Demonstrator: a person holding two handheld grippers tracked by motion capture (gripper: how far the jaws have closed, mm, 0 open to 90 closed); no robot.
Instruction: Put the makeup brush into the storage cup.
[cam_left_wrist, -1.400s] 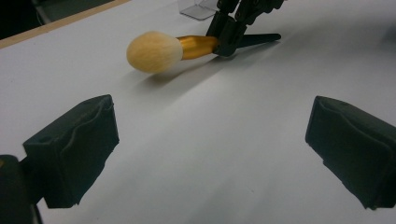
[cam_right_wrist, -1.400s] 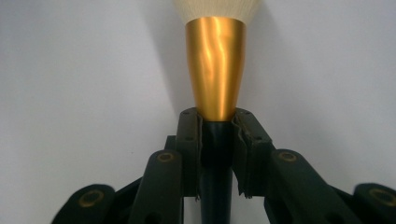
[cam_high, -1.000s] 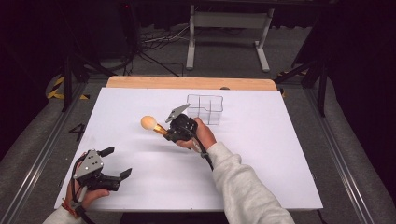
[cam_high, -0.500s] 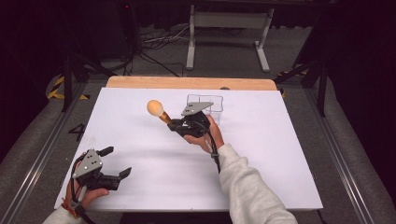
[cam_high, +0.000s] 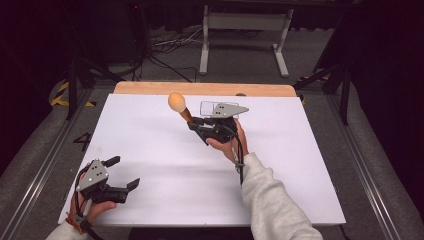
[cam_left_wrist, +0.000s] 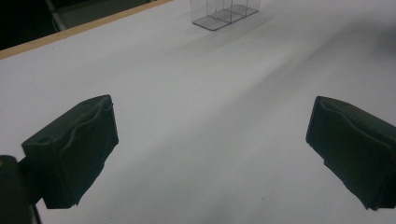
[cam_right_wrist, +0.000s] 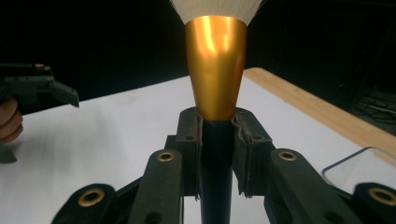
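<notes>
White bench, wooden far edge. Right gripper raised, fingers clamped on makeup brush: dark handle, gold ferrule, pale round bristle head beyond fingertips. Left gripper wide open, empty. No legible writing.

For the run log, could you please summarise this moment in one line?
right tongs: shut on makeup brush, lifted, bristles up | left tongs: open, empty, near table edge | clear organizer: on table
</notes>
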